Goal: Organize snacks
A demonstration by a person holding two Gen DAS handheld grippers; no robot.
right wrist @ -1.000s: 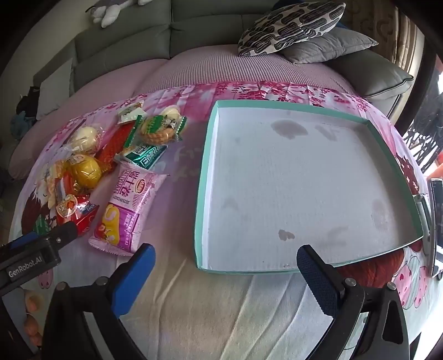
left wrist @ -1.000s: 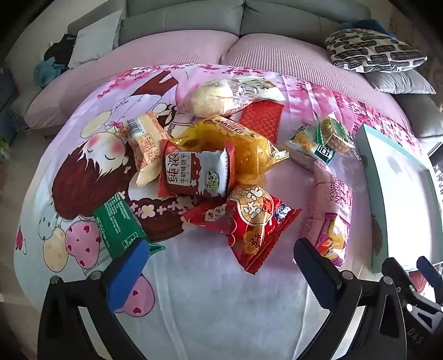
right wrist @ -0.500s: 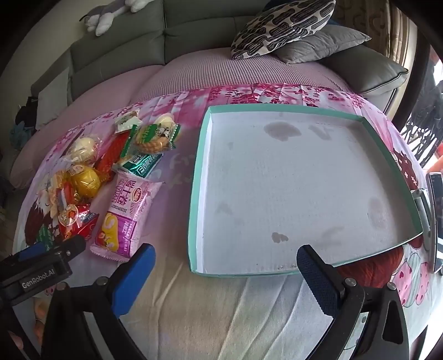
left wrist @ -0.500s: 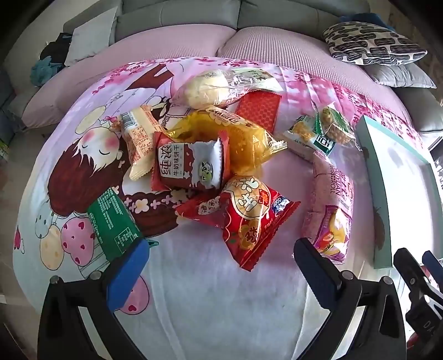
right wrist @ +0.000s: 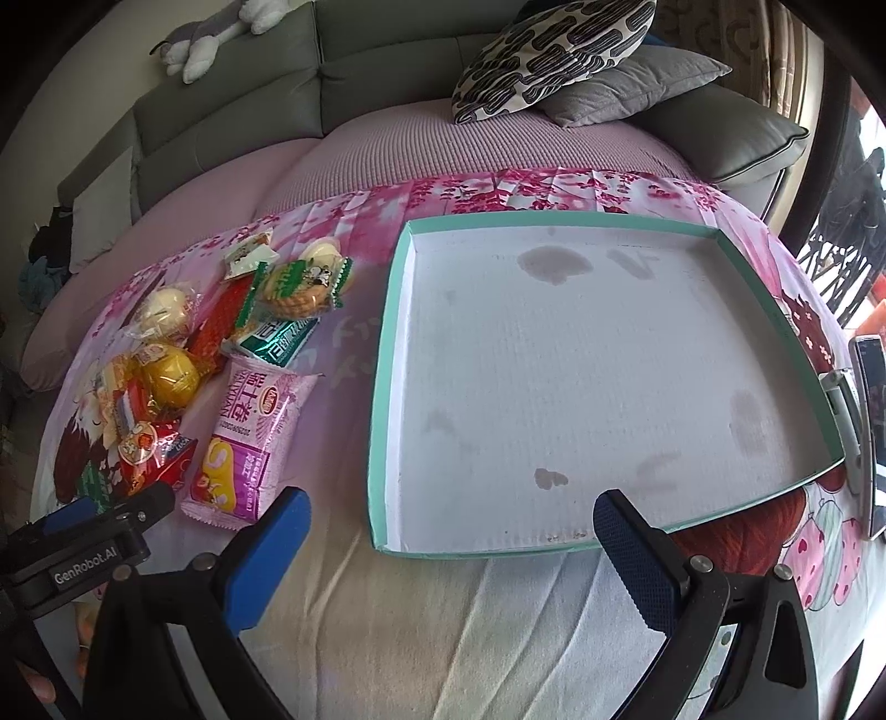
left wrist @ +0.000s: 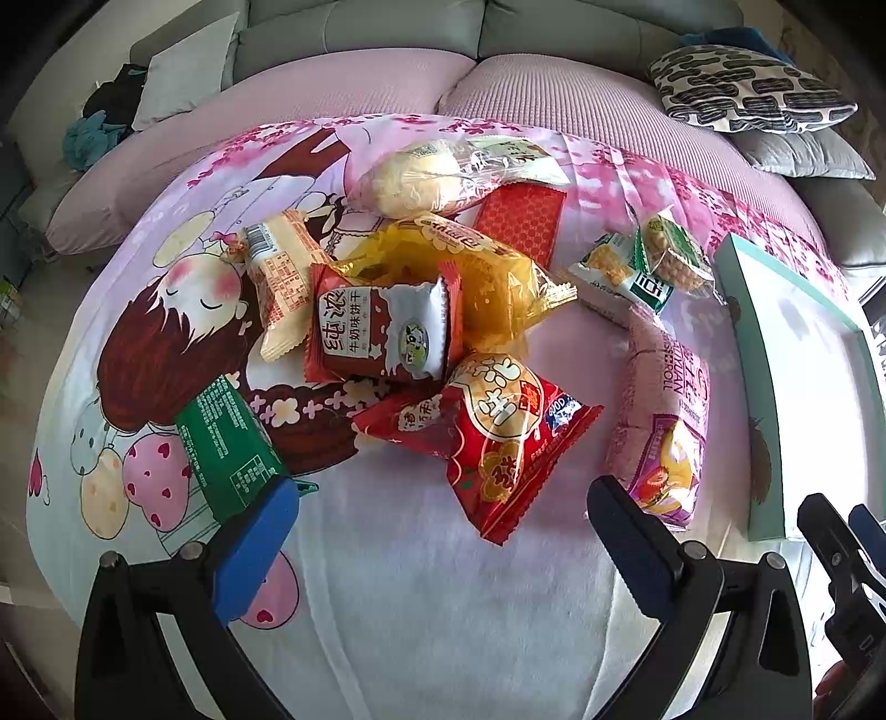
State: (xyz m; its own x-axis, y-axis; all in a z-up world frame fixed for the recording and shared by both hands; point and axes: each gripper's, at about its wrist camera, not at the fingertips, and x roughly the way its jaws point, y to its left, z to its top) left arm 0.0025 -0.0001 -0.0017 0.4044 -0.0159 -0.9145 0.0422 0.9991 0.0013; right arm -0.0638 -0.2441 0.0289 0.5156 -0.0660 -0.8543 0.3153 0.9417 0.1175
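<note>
Several snack packets lie in a pile on a pink cartoon cloth. Nearest my open, empty left gripper (left wrist: 443, 531) is a red packet (left wrist: 498, 437), with a dark red biscuit packet (left wrist: 382, 332), a yellow bag (left wrist: 487, 277), a green packet (left wrist: 227, 448) and a pink roll packet (left wrist: 664, 421) around it. A teal-rimmed white tray (right wrist: 387, 387) lies empty to the right of the pile. My right gripper (right wrist: 454, 543) is open and empty over the tray's near edge. The pink roll packet (right wrist: 249, 437) lies left of it.
The cloth covers a round pink ottoman against a grey sofa (right wrist: 221, 116) with patterned cushions (right wrist: 554, 50). A phone (right wrist: 869, 421) lies at the cloth's right edge. The left gripper body (right wrist: 83, 548) shows at the lower left of the right wrist view.
Both views shifted slightly: the left gripper drew a little closer to the snack pile and the right gripper shifted a little over the tray's near edge. Nothing was picked up.
</note>
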